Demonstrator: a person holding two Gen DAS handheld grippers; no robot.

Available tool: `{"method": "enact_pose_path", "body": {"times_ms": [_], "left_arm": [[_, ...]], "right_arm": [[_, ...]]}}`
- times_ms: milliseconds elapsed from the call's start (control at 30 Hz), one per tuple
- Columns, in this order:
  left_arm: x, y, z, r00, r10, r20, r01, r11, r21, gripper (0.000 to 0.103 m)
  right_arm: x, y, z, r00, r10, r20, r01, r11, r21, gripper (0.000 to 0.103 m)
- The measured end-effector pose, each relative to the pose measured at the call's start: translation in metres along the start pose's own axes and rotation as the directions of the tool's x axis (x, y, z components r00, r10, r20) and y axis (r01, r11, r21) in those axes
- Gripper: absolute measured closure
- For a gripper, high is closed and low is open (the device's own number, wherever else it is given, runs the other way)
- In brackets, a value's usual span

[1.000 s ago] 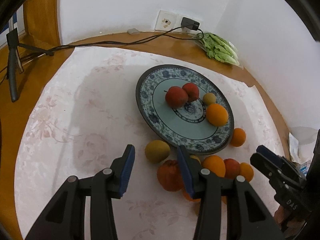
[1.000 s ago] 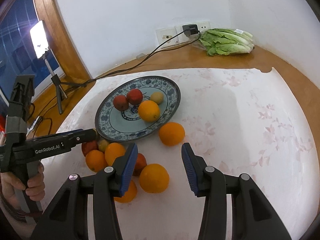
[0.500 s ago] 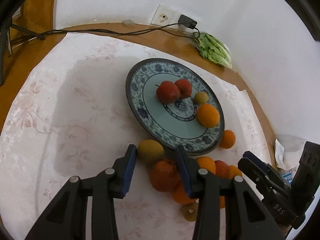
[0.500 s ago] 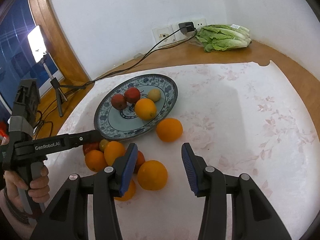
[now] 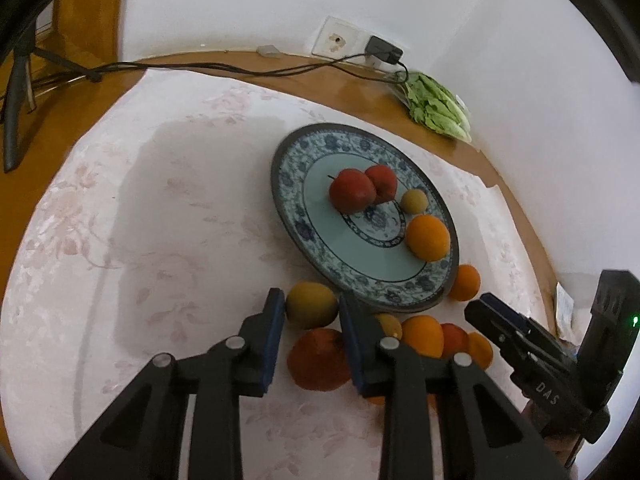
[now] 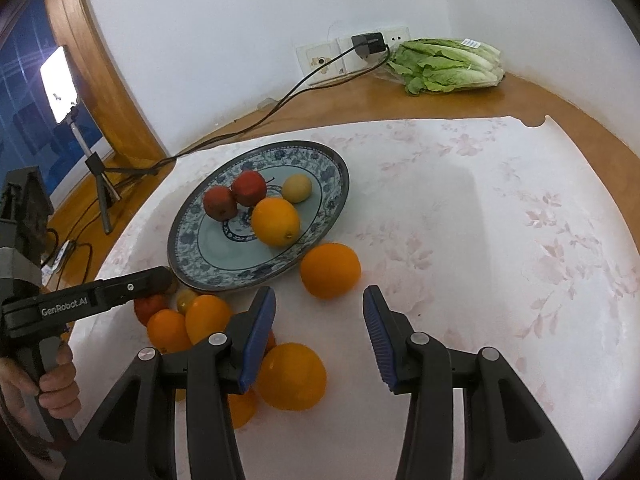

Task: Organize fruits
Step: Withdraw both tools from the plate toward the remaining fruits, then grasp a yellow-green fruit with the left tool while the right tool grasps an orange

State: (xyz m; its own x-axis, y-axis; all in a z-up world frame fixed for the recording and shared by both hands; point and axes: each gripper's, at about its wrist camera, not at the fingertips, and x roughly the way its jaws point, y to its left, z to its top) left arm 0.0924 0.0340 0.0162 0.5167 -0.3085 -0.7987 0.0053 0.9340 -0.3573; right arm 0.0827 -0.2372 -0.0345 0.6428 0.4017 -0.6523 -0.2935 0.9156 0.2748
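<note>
A blue-patterned plate point(image 5: 288, 184) point(image 6: 332, 176) holds two red apples point(image 5: 352, 190), a small yellow fruit point(image 5: 414, 200) and an orange point(image 5: 428, 236). In front of its near rim lies a yellow-green fruit point(image 5: 310, 310). My left gripper point(image 5: 310, 296) is closing onto it, and both blue pads touch its sides. Behind it sit a red-orange fruit point(image 5: 320, 364) and a heap of oranges point(image 6: 208, 316). My right gripper point(image 6: 318, 292) is open with nothing between its fingers. One orange point(image 6: 330, 270) lies just ahead of it and another point(image 6: 290, 376) lies under its left finger.
A pale flowered cloth point(image 6: 500, 240) covers the round wooden table point(image 6: 400, 100). Bagged lettuce point(image 6: 448, 62) lies by the wall sockets, and a black cable point(image 6: 280, 100) runs along the back. A lamp on a tripod point(image 6: 60, 80) stands at the left. A hand point(image 6: 56, 384) holds the left gripper's handle.
The left jaws have narrowed from wide apart to touching the yellow-green fruit, and that gripper has edged toward it. The right gripper has stayed open and has hardly moved.
</note>
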Motion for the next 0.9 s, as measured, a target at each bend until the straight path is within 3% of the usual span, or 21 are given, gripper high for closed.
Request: {"method": "enact_pose_path", "body": {"times_ms": [500,700,900], "left_arm": [[-0.004,-0.002,-0.004,1.0,0.008,0.019,-0.008,1.0,0.029,0.074],[-0.011,-0.003,-0.007,1.0,0.007,0.025,-0.007,1.0,0.03,0.074],[-0.019,-0.004,-0.009,0.999,0.018,0.036,-0.019,0.999,0.03,0.074]], "right_arm": [[0.014,0.001,0.002,1.0,-0.007,-0.01,0.007,1.0,-0.018,0.056],[0.015,-0.003,0.002,1.0,-0.016,-0.002,0.016,1.0,0.002,0.07],[0.014,-0.005,0.002,1.0,-0.01,0.003,0.01,1.0,0.013,0.071]]}}
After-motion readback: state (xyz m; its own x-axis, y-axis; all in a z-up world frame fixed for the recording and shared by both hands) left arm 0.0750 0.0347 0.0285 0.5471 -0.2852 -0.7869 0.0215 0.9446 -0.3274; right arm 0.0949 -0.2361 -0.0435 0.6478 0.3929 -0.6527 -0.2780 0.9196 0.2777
